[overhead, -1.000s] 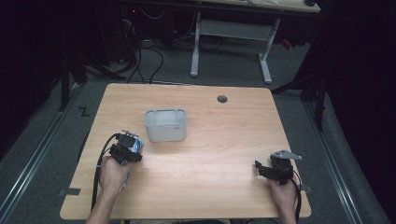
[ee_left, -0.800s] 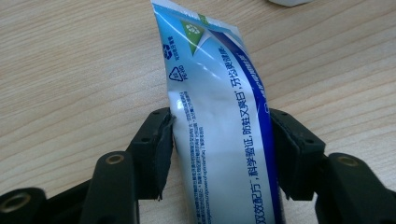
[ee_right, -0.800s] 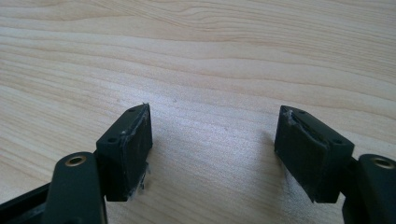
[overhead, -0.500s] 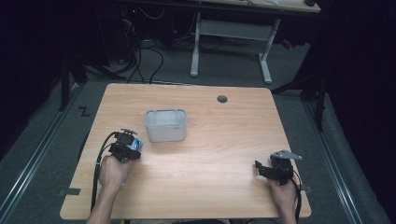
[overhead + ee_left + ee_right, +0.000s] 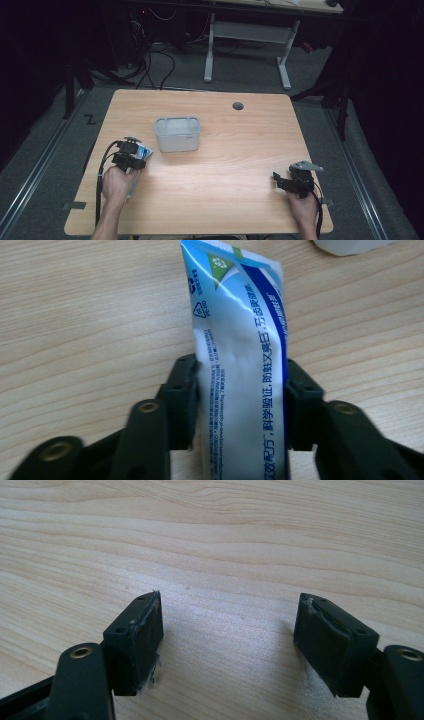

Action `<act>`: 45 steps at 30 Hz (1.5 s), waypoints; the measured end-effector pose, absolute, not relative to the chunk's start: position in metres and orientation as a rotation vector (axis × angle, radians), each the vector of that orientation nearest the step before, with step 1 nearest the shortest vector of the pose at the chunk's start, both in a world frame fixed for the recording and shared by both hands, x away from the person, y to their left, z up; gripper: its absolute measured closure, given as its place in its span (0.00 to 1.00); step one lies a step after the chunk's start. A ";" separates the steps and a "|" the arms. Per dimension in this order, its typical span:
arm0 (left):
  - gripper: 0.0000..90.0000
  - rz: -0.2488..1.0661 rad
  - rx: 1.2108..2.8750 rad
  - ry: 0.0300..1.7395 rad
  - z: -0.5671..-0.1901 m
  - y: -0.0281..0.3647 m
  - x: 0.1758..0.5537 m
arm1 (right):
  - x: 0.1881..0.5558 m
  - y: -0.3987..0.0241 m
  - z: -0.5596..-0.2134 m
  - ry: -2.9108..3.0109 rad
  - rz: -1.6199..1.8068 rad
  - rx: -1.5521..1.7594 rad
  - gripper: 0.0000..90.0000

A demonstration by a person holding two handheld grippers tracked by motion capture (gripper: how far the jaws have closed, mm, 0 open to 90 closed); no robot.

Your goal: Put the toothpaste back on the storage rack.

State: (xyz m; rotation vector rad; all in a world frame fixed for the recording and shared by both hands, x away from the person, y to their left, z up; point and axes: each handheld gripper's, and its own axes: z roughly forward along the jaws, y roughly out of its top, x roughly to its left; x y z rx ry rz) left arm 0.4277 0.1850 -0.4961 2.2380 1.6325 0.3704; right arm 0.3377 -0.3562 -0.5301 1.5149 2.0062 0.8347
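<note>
A blue and white toothpaste tube (image 5: 240, 355) lies between the jaws of my left gripper (image 5: 241, 390), which is shut on it just above the wooden table (image 5: 225, 165). From above, the left gripper (image 5: 131, 156) sits at the table's left, the tube's flat end (image 5: 145, 151) pointing toward a pale grey plastic box (image 5: 177, 133). My right gripper (image 5: 230, 630) rests low over bare wood, jaws wide open with nothing between them. It appears at the front right (image 5: 295, 181) in the high view.
The grey box stands left of the table's centre. A round cable hole (image 5: 238, 106) sits near the far edge. Beyond the table are a white desk frame (image 5: 247, 37) and floor cables (image 5: 150, 65). Each gripper trails a black cable toward the front edge.
The left gripper with the tube has shifted slightly forward and right toward the grey box. The right gripper has stayed still.
</note>
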 end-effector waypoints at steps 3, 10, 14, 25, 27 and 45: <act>0.74 0.353 2.223 1.646 -0.497 0.190 0.427 | 0.338 -0.356 -0.530 2.006 0.835 1.517 0.31; 0.72 0.323 2.254 1.672 -0.500 0.190 0.431 | 0.338 -0.356 -0.530 2.007 0.835 1.515 0.31; 0.73 0.317 2.256 1.676 -0.500 0.190 0.432 | 0.338 -0.356 -0.530 2.007 0.835 1.515 0.31; 0.80 0.293 2.262 1.653 -0.496 0.191 0.431 | 0.338 -0.356 -0.530 2.006 0.836 1.520 0.31; 0.80 0.292 2.255 1.640 -0.494 0.192 0.430 | 0.338 -0.356 -0.530 2.006 0.836 1.520 0.31; 0.80 0.322 2.176 1.517 -0.460 0.188 0.410 | 0.338 -0.356 -0.530 2.006 0.836 1.518 0.31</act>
